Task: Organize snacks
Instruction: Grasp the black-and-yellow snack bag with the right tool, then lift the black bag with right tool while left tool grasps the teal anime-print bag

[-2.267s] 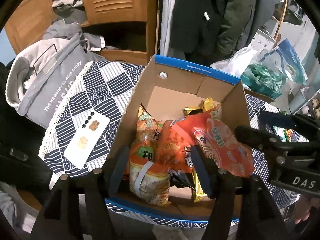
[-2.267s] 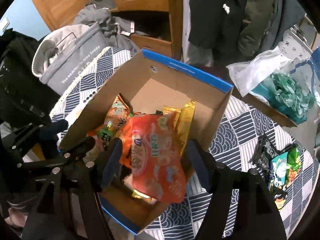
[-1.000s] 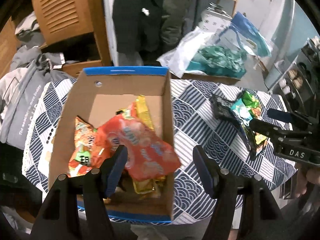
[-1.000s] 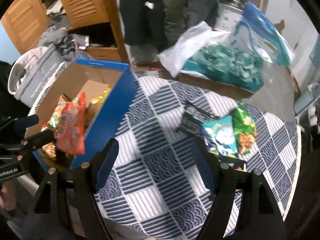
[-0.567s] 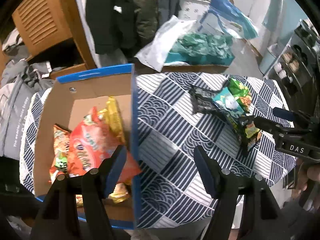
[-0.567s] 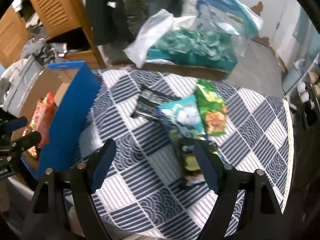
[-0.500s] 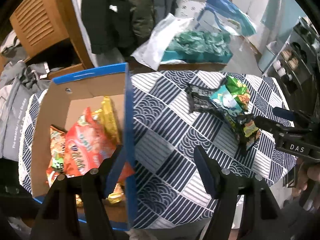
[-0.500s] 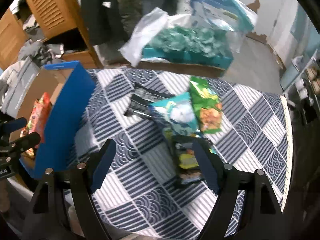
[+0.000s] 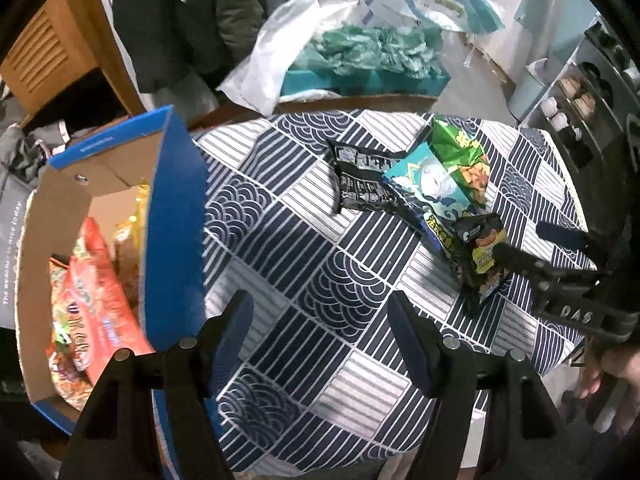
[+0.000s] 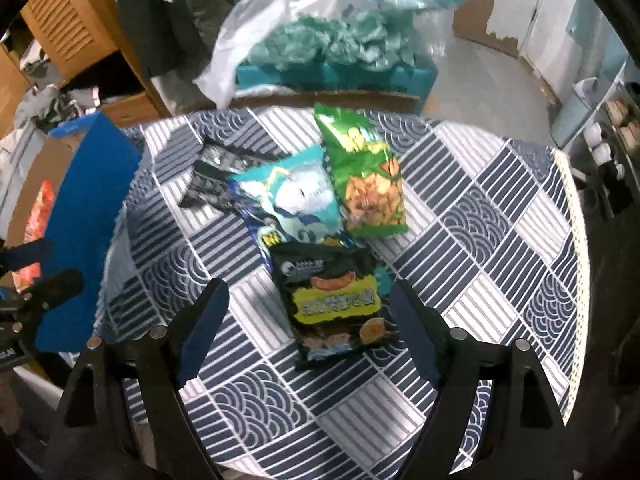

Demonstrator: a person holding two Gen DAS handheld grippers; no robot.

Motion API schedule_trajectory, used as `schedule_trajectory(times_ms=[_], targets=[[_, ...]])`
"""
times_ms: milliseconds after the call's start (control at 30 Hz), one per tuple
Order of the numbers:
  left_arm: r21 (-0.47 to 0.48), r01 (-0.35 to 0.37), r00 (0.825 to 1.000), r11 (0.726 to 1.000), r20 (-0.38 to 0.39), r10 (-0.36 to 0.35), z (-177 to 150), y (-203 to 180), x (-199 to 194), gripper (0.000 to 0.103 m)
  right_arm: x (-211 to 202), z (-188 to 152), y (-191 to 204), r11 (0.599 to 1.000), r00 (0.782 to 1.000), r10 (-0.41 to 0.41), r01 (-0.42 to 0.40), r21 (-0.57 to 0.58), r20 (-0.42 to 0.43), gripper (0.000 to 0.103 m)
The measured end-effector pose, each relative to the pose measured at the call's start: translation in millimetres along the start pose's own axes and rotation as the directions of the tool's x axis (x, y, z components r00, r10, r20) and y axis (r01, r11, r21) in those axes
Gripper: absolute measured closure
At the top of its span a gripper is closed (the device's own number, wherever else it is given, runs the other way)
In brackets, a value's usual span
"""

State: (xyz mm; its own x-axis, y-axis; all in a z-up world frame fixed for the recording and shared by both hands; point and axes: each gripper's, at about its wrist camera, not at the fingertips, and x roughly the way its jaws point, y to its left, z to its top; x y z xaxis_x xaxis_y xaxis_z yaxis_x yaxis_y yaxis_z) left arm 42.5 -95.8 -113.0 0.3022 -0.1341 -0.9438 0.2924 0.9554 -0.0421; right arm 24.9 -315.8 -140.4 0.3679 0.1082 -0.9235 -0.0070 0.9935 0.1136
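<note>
A blue cardboard box (image 9: 172, 216) with red and orange snack bags (image 9: 94, 304) inside stands at the table's left; it also shows in the right wrist view (image 10: 84, 216). Several snack bags lie in a pile on the patterned cloth: a black-and-yellow bag (image 10: 336, 300), a teal bag (image 10: 292, 200), a green bag (image 10: 364, 176) and a black bag (image 10: 216, 180). My right gripper (image 10: 308, 332) is open and empty, its fingers either side of the black-and-yellow bag, above it. My left gripper (image 9: 320, 328) is open and empty over bare cloth right of the box.
The round table (image 10: 500, 240) has a navy and white patterned cloth. Behind it stand a teal box with green stuff and a white plastic bag (image 10: 320, 52), hanging coats and a wooden wardrobe (image 9: 52, 60). A shelf with jars (image 9: 580, 100) is at the right.
Both grippers have swung right, away from the box. The right one now hovers over the pile of snack bags; the left one is over the cloth beside the box.
</note>
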Motion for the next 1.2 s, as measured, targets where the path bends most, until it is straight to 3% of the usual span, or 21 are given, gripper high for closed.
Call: schedule_trajectory(times_ms=[300,600,800,1000,1200], targets=[[-0.024,-0.007,0.998,1.000,-0.063,0.005,8.7,-12.7,39.3,0.032,47.4,-13.9,-12.7,1.000,0.996,-0.003,0.002,-0.016,-0.086,0.021],[0.003,-0.018,0.995,1.000,-0.094,0.018,7.5,-20.3,54.2,0.032,68.9,-16.4,-18.3,0.999,0.995,-0.023,0.020,-0.038,-0.094,0.021],[-0.002,-0.014,0.995,1.000,-0.101,0.014,7.2,-15.5,56.5,0.032,73.0,-15.3,-14.2,0.998,0.995,-0.001,-0.005,-0.061,-0.098,0.043],[-0.012,-0.009,0.994,1.000,-0.109,0.008,3.6,-9.5,52.8,0.032,72.8,-17.7,9.6,0.993,0.989,0.072,-0.084,-0.087,-0.131,0.044],[-0.020,-0.004,0.994,1.000,-0.105,0.001,-1.0,0.1,42.3,0.032,73.2,-27.2,38.9,0.976,0.969,0.177,-0.196,-0.093,-0.174,0.045]])
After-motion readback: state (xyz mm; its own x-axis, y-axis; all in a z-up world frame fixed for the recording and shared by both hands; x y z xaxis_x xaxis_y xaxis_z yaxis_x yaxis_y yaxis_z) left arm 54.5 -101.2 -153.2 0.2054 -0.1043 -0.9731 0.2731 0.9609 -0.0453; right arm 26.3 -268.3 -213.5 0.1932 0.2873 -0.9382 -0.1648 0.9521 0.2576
